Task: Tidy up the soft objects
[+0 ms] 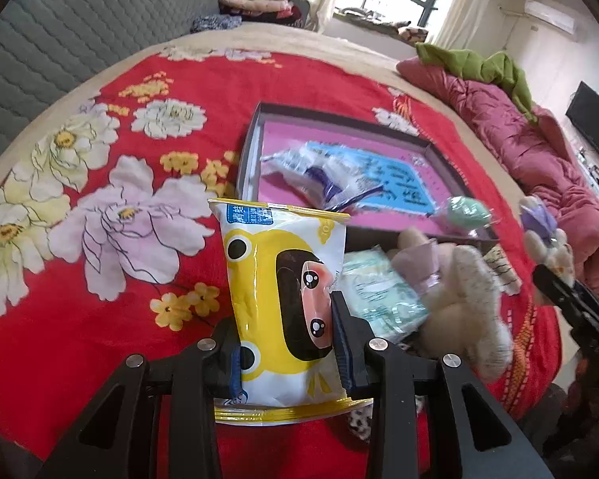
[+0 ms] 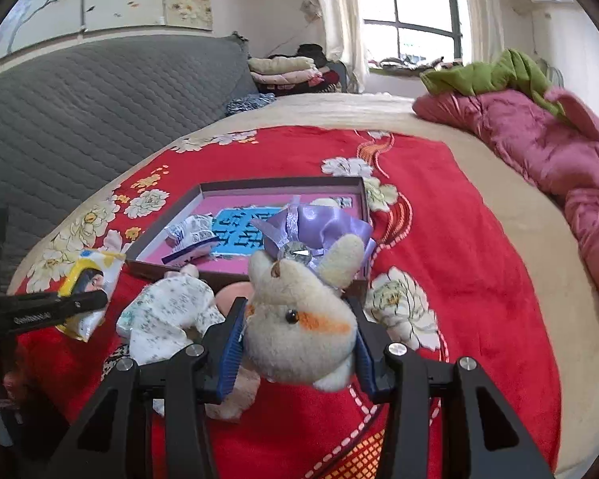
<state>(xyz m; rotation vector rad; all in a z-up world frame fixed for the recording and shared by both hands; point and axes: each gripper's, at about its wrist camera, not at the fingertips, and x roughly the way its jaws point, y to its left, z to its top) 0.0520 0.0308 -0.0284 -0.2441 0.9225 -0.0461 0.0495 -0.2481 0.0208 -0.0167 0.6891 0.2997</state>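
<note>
While left claw [image 1: 287, 331] clamps frog packet [image 1: 283, 299], right claw [image 2: 297, 343] clamps plush rabbit [image 2: 303, 319], face shown right-view only.

Bed [image 2: 479, 199]: red floral blanket [image 1: 100, 279], shallow box [image 2: 363, 199], pink quilt [image 2: 539, 139] directly on it.

Both wrist views angled steeply down, close over the red floral bedspread [image 1: 100, 299], toward the shallow pink-lined cardboard box [image 1: 255, 127]; left one nearer, right one further rightward.

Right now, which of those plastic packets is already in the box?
The clear packet with purple print, lying on the pink box floor. The yellow packet is in the left tongs, the pale green one outside.
</note>
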